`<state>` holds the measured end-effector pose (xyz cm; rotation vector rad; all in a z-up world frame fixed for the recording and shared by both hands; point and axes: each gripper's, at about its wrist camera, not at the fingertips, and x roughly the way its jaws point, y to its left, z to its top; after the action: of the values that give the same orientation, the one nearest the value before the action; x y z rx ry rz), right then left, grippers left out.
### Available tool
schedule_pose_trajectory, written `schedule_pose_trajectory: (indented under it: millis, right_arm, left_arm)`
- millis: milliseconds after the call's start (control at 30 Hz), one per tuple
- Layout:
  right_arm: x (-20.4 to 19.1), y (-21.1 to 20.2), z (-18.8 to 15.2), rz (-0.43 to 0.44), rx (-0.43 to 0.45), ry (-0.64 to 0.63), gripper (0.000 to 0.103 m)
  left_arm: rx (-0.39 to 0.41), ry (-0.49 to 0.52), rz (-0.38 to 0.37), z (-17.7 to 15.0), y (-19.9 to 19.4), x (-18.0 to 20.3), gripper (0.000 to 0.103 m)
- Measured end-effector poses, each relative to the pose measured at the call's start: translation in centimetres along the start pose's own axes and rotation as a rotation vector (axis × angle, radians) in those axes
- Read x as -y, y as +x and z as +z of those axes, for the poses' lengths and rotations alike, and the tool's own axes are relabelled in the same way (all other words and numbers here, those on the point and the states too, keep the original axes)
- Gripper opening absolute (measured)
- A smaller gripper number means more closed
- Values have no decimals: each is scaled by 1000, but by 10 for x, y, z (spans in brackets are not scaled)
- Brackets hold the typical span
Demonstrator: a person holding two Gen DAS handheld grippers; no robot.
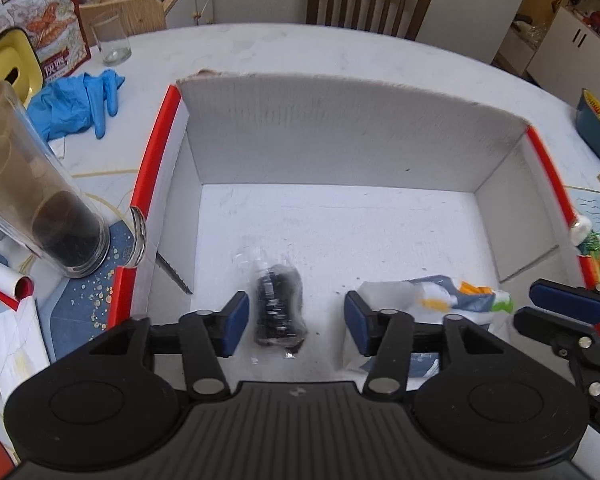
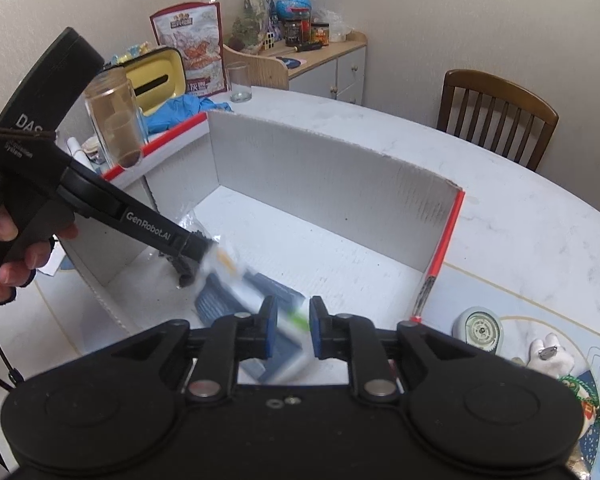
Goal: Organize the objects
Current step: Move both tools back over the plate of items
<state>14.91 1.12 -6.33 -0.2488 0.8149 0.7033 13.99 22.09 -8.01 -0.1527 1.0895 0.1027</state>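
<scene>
A white cardboard box with red edges [image 1: 332, 132] [image 2: 340, 184] stands open on the table. On its floor lies a black object in clear plastic wrap [image 1: 278, 308]. My left gripper [image 1: 294, 322] is open, its pads on either side of that wrapped object. A white, blue and orange packet [image 1: 440, 292] [image 2: 236, 284] lies in the box's right part, blurred in the right wrist view. My right gripper [image 2: 293, 328] hovers over the packet's green end with its jaws slightly apart; I cannot tell whether they touch it. The right gripper's fingers [image 1: 560, 304] show at the left wrist view's right edge.
A tall glass jar with dark contents [image 1: 40, 200] [image 2: 116, 124] stands left of the box. Blue gloves [image 1: 76, 100], a drinking glass [image 1: 112, 40], a yellow tin [image 2: 156, 76] and a snack bag [image 2: 192, 44] lie beyond. A white dial object [image 2: 480, 328] sits right of the box. Chairs stand behind the table.
</scene>
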Motion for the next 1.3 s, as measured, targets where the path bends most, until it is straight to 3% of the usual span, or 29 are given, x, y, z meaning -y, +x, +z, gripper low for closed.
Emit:
schedule_pose_trajectory:
  millis: [533, 800, 900, 1200, 1300]
  right_arm:
    - [17, -57, -14, 37, 88, 51, 37]
    - [48, -99, -36, 18, 140, 99, 60]
    - [60, -114, -47, -2, 148, 110, 67]
    - [105, -145, -88, -62, 137, 163, 90]
    - [118, -153, -99, -82, 130, 167, 97]
  left_arm:
    - [158, 51, -51, -18, -72, 42, 66]
    - [199, 52, -80, -25, -94, 76, 67]
    - [210, 52, -97, -28, -97, 90, 78]
    - [214, 92, -117, -34, -94, 144, 78]
    - [215, 103, -128, -34, -90, 163, 83]
